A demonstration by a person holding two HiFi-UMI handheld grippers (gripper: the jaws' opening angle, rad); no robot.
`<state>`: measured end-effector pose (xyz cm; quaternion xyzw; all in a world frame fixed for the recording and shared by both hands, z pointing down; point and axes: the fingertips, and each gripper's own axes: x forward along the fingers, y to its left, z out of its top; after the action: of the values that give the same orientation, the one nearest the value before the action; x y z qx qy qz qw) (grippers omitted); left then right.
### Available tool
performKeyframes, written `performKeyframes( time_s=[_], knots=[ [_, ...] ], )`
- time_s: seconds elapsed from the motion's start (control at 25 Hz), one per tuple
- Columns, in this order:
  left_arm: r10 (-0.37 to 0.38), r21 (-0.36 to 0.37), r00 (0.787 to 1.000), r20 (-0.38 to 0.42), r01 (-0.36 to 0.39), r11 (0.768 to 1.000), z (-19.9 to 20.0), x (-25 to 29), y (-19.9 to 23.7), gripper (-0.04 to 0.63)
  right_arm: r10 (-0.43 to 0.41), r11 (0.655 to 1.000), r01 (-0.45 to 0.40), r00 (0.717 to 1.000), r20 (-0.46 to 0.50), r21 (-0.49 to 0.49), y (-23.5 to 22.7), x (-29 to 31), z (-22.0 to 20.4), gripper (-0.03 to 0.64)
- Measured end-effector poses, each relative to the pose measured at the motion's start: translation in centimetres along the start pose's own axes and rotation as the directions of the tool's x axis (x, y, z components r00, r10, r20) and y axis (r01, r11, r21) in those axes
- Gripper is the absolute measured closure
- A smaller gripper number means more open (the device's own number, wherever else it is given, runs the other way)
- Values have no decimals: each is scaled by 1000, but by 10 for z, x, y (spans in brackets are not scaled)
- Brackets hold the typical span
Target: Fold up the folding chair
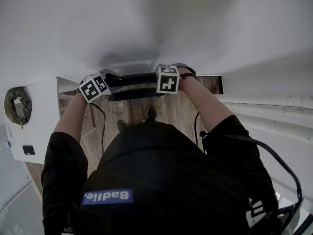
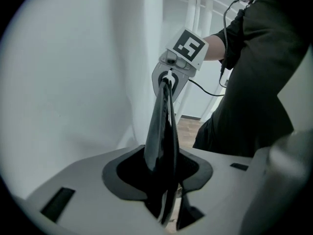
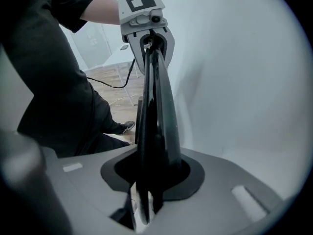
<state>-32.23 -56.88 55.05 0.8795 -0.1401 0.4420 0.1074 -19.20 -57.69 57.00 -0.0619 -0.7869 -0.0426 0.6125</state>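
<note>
The folded black folding chair hangs upright, and I see its top edge running between my two grippers. My left gripper straddles the chair's left end. In the left gripper view the chair stands between the jaws of the left gripper, and a sliver of floor shows beside it. My right gripper is on the right end. In the right gripper view the chair fills the slot of the right gripper. Each gripper view shows the other gripper at the chair's far end.
A white wall stands right behind the chair. A white cabinet is at the left and white pipes run at the right. A cable lies on the wooden floor by the person's shoe.
</note>
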Motion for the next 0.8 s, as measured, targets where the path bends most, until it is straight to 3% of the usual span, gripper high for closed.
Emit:
performKeyframes(
  time_s=[0.16,0.36,0.8],
  knots=[
    [127,13,992,16,-127,992,2,-7,20,443,-89,995,88,996,9,39,-18,5,-2,414],
    [204,28,979,20,-205,978,7,-11,31,419,-234,971,229,970,67,75,-39,5,-4,408],
    [322,57,947,-2,-322,945,13,-31,42,419,-444,894,431,888,118,119,-62,-6,-4,356]
  ],
)
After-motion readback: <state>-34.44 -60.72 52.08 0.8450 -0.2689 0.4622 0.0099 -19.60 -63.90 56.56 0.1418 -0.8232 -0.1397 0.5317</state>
